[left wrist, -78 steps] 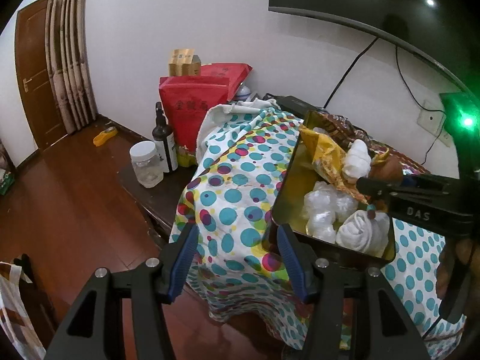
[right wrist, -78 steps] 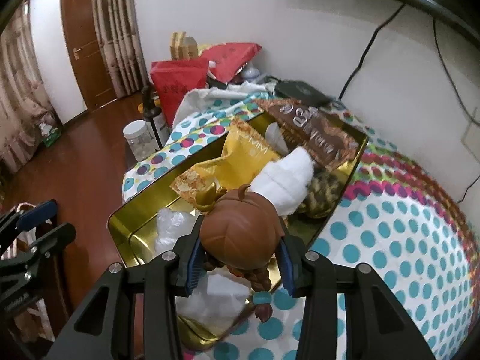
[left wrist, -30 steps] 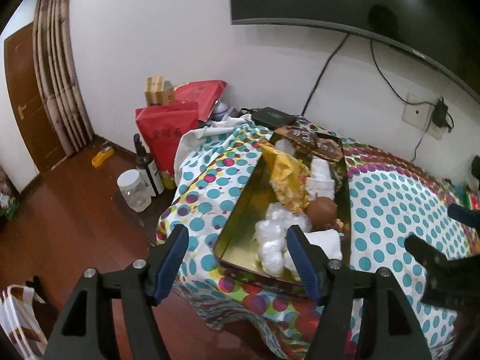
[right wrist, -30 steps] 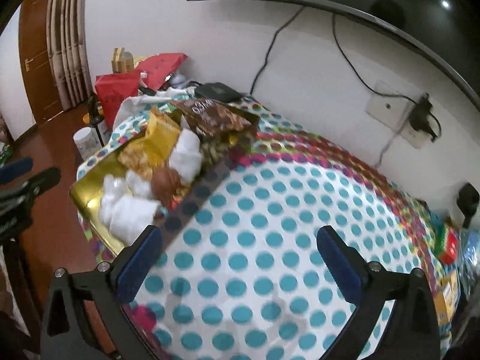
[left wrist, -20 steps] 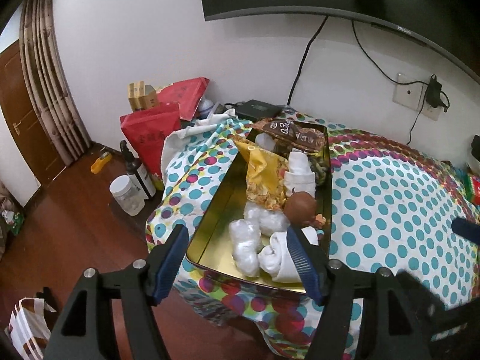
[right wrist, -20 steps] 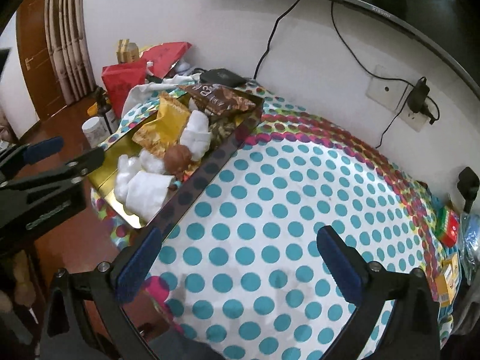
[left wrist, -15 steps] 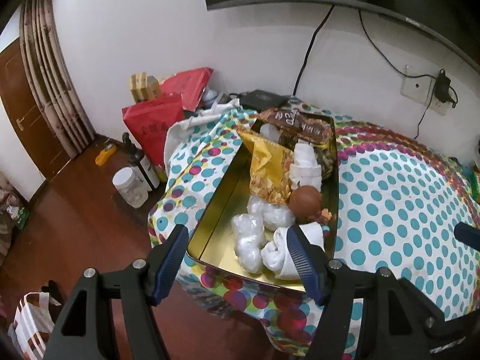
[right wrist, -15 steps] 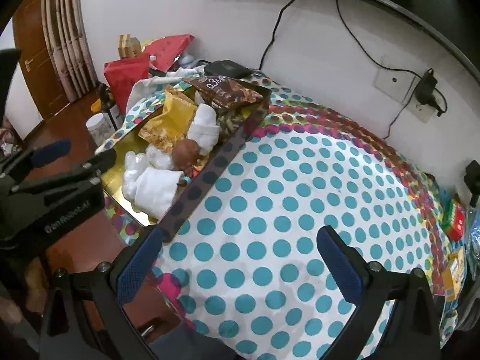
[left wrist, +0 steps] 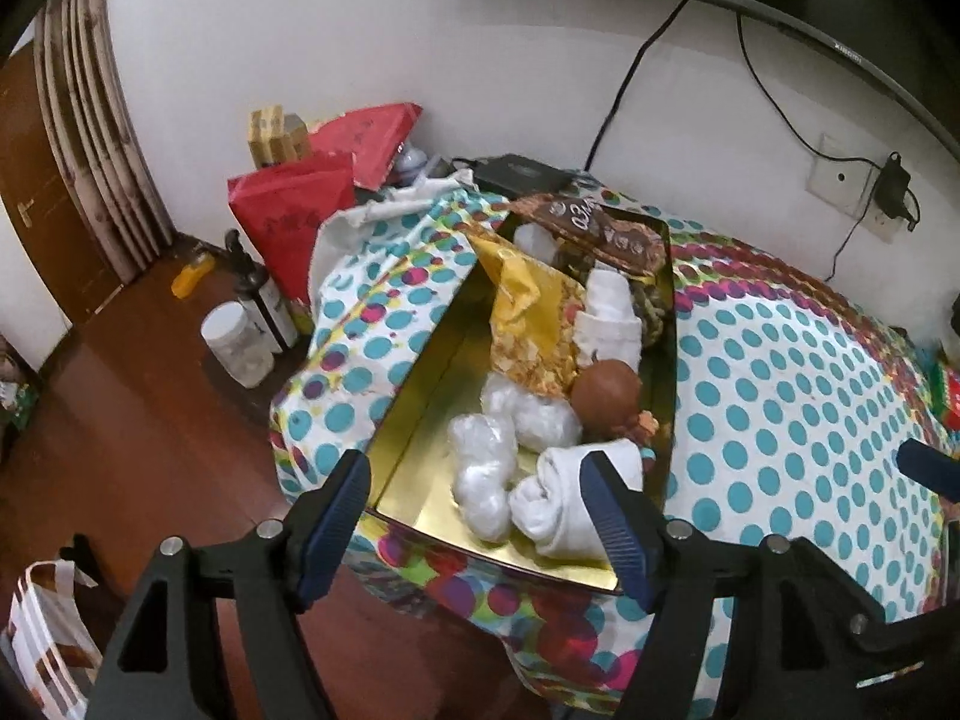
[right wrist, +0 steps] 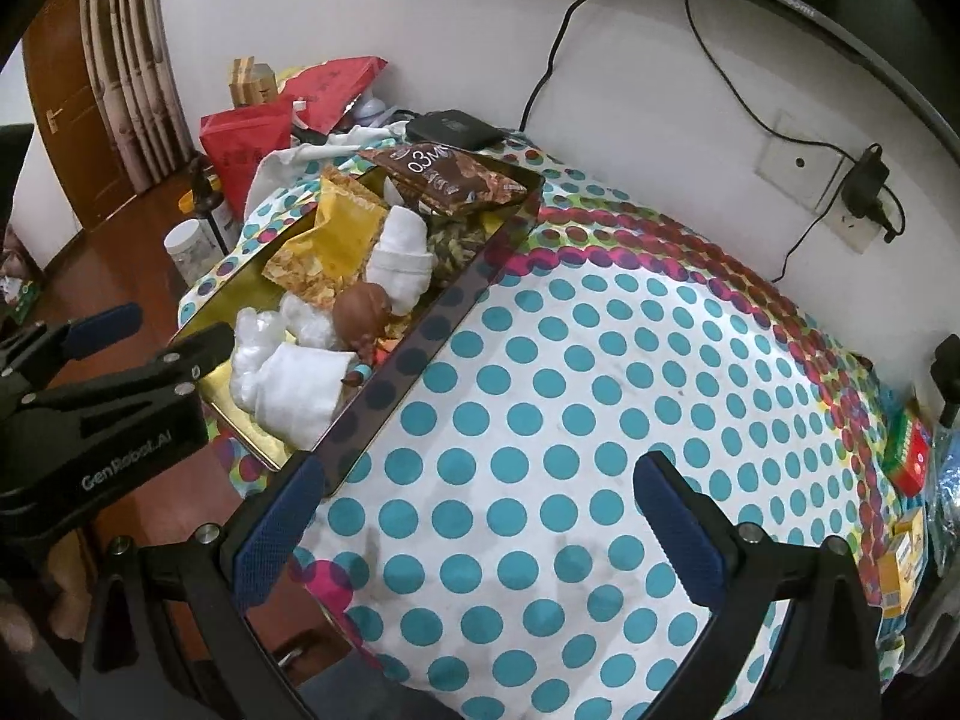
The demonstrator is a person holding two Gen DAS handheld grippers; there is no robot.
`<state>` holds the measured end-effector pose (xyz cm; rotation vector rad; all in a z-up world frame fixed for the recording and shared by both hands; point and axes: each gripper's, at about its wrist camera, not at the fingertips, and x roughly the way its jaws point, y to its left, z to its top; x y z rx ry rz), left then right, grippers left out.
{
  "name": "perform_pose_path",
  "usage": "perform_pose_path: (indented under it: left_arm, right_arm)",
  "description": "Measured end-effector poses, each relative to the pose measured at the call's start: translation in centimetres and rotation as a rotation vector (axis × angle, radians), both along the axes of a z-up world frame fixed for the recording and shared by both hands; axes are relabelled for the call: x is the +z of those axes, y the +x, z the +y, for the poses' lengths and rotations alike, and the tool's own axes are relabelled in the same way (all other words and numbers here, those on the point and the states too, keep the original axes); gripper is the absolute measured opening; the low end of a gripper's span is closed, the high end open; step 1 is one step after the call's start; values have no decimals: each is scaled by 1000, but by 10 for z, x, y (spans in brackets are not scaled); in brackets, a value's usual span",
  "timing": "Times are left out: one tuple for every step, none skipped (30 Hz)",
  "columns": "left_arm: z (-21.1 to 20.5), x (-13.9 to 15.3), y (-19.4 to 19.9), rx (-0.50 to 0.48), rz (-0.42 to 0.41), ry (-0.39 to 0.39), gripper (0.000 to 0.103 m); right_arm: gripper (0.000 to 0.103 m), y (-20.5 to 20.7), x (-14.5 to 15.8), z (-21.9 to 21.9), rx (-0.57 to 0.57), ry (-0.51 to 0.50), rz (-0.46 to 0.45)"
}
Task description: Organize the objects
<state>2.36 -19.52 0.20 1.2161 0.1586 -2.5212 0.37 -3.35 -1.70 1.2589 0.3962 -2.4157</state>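
Both the left gripper (left wrist: 477, 504) and the right gripper (right wrist: 474, 513) are wide open and empty; the left jaws have just widened. Approach the gold rectangular metal tin (left wrist: 420, 420) slowly, choosing one item.

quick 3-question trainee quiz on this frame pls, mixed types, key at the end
1. True or false: the right claw is shut on the brown doll head.
2. Which item lies at the wall end of the gold tin? A) rolled white towel B) brown snack bag C) clear plastic wad
3. Fill in: the tin rests on a cloth patterned with teal ____.

Key
1. False. Both claws stand open and empty; the doll head lies in the tin.
2. B. The brown snack bag rests across that end; the rolled white towel lies at the near end, by the left claw.
3. dots
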Motion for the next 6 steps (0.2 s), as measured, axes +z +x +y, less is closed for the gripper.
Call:
perform_pose_path:
  left_arm:
    - [-1,1,0,4,0,-1,74]
    - [-2,1,-1,2,-3,0,74]
    - [-2,1,-1,4,-5,1,74]
    - [-3,1,-1,7,-8,4,74]
    - [-3,0,-1,9,-11,5,74]
    - [-3,0,-1,12,-16,4,74]
  right_arm:
    - [103,0,0,-1,1,5,2]
    - [103,0,0,-1,3,3,2]
    - [103,0,0,-2,7,-2,-2]
    - [103,-1,0,-3,6,1,-5]
    - [103,-1,1,-5,9,4,-6]
    - [103,-1,1,-6,12,6,-2]
